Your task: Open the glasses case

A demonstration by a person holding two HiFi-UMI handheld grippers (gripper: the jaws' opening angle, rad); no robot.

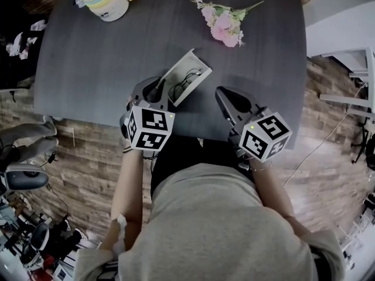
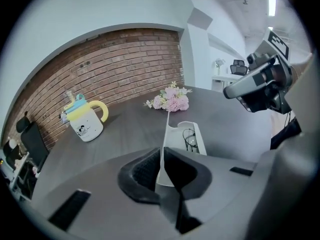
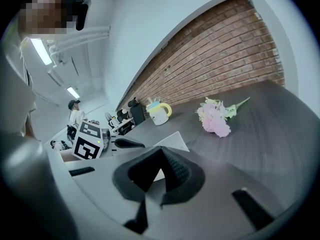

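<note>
Person (image 1: 217,227) is wearing a beige top (image 1: 222,239).
Left gripper (image 1: 151,91) and right gripper (image 1: 225,96) are showing grey shells, black pads (image 2: 141,171), white marker cubes (image 1: 150,127).

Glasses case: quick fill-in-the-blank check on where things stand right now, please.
1. The left gripper is shut on the glasses case's ____.
2. Inside the open case lies a pair of ____.
3. The flowers lying beyond the case are ____.
4. The mug has a ____ handle.

Missing words: lid; glasses; pink; yellow.
</note>
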